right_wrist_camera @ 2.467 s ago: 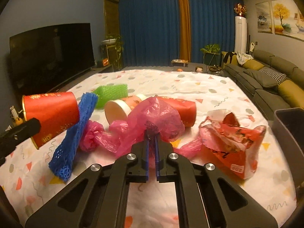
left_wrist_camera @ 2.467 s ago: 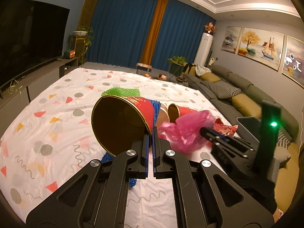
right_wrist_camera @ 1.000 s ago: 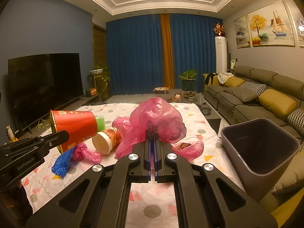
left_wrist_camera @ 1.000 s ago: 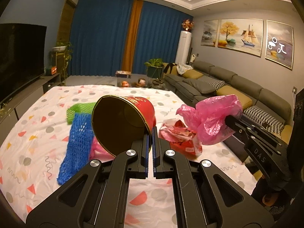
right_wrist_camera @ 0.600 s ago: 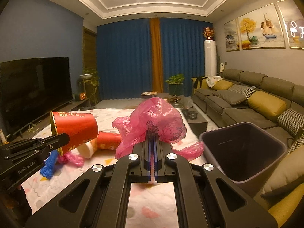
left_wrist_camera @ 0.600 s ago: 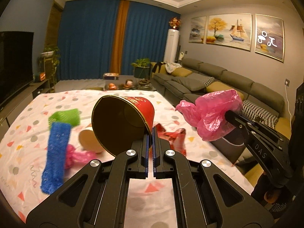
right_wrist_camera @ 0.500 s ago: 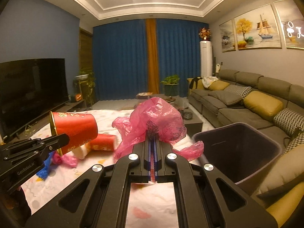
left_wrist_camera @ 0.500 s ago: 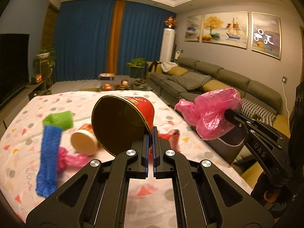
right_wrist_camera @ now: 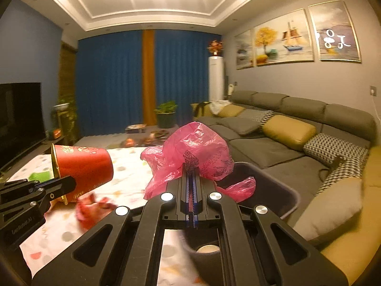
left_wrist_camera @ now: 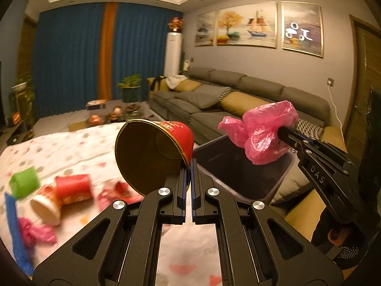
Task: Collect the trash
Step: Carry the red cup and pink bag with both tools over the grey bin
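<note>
A red paper cup (left_wrist_camera: 157,152) is pinched by the left gripper (left_wrist_camera: 189,166), a crumpled pink plastic bag (right_wrist_camera: 193,152) by the right gripper (right_wrist_camera: 190,174); a dark plastic bin (right_wrist_camera: 281,186) is seen below, a patterned tablecloth (left_wrist_camera: 59,147) to the left.

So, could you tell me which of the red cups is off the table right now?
The large red cup, pinched at its rim by the left tongs. The smaller red cups lie on their sides on the table.
</note>
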Available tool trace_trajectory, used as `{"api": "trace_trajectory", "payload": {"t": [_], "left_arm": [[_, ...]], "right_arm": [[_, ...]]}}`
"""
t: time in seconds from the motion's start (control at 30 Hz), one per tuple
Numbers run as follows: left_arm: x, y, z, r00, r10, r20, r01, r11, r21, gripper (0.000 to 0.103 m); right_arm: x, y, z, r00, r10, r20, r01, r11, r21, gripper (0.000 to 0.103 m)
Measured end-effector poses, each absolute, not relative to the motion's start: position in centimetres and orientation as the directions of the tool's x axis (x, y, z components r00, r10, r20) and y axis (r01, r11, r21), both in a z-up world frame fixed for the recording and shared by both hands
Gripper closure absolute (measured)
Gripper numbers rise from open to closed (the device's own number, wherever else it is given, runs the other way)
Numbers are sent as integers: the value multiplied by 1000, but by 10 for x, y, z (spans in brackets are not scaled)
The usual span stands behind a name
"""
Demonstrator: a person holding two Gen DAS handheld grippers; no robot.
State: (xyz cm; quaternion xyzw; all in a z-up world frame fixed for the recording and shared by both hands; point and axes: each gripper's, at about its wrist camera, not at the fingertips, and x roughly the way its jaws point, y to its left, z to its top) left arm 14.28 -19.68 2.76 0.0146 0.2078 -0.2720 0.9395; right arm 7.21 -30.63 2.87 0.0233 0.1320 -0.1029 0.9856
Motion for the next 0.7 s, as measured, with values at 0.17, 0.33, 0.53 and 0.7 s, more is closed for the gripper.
{"api": "trace_trajectory", "payload": {"t": [0.17, 0.33, 0.53, 0.7], "left_arm": [[161, -233, 23, 721, -560, -407, 570, 814, -110, 101], [177, -258, 14, 685, -593, -424, 602, 788, -128, 101], [193, -281, 4, 651, -614, -445, 627, 766, -140, 101], [204, -294, 1, 630, -632, -452, 644, 750, -151, 101]], "right_arm": [[76, -326, 23, 930, -253, -266, 266, 964, 11, 100], [83, -342, 17, 917, -290, -273, 303, 953, 4, 100], [93, -359, 10, 907, -316, -280, 333, 943, 17, 100], [97, -362, 9, 901, -331, -281, 350, 937, 18, 100]]}}
